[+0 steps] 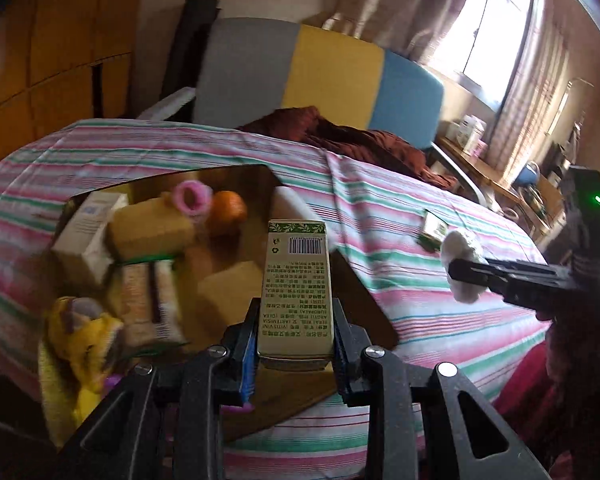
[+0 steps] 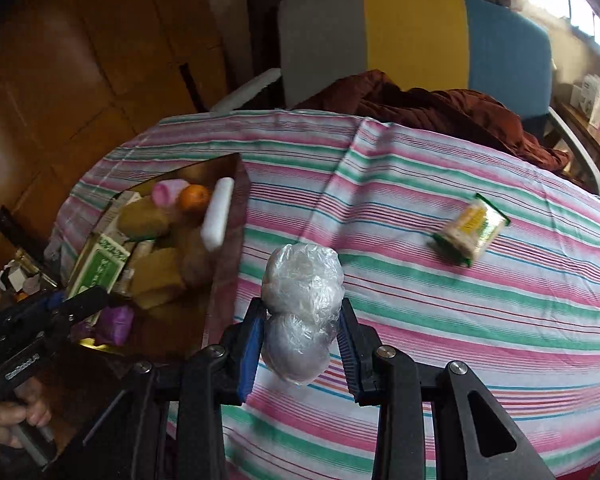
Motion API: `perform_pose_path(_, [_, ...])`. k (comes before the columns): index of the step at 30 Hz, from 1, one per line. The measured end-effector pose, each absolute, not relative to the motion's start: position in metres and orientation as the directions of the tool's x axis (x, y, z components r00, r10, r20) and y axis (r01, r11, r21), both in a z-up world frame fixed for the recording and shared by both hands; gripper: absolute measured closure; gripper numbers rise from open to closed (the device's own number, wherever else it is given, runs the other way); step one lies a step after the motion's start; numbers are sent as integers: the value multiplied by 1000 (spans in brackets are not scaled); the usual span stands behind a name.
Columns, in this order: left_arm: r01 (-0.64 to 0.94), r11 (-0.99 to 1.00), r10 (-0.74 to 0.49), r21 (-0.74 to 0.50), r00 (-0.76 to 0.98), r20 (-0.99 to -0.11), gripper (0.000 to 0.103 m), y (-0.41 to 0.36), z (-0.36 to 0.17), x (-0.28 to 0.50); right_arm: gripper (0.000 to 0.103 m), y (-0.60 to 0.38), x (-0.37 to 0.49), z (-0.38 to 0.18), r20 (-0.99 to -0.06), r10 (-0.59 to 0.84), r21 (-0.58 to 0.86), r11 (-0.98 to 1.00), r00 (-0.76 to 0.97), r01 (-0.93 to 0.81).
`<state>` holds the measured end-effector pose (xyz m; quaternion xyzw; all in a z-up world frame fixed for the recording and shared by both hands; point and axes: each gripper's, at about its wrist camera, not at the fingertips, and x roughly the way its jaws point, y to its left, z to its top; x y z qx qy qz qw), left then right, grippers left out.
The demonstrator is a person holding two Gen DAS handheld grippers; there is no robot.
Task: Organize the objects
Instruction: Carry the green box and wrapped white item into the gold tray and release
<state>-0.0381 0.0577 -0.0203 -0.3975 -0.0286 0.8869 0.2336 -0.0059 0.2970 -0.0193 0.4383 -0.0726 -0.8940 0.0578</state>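
- Over the striped cloth [image 2: 440,280] near the table's left edge, my left gripper [image 1: 296,332] is clamped on a tall green-and-cream carton [image 1: 297,284], held upright just above the near rim of the gold tray [image 1: 236,176].
- In that tray I see an orange [image 1: 229,209], a pink roll [image 1: 192,197], tan sponge-like blocks [image 1: 152,232], a white box [image 1: 88,236] and a wrapped biscuit pack [image 1: 150,304]; a yellow soft toy [image 1: 84,340] sits at its near left corner.
- My right gripper [image 2: 300,340] is closed on a plastic-wrapped white bundle [image 2: 302,312], held above the cloth just right of the tray.
- A green-edged snack packet [image 2: 470,229] lies alone toward the cloth's right side, well apart from the tray.
- A dark red garment [image 2: 440,116] is heaped at the far edge against a grey, yellow and blue chair back [image 2: 412,32].
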Motion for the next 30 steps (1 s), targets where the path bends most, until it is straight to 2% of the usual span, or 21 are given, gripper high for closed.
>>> perform_pose_path(5, [-305, -918, 393, -253, -610, -688, 73, 18, -20, -47, 67, 247, -8, -21, -756, -248, 208, -969, -605, 137])
perform_pose_path(13, [-247, -929, 370, -276, -630, -683, 73, -5, -20, -59, 66, 203, -13, -35, -770, -284, 193, -957, -571, 216])
perform_pose_path(21, [-262, -922, 386, -284, -609, -693, 73, 6, -27, -65, 65, 191, -19, -44, -778, -281, 193, -958, -562, 212])
perform_pose_path(30, [-247, -936, 350, -249, -616, -706, 73, 11, -33, -68, 65, 183, -25, -48, -778, -281, 198, -958, -562, 205])
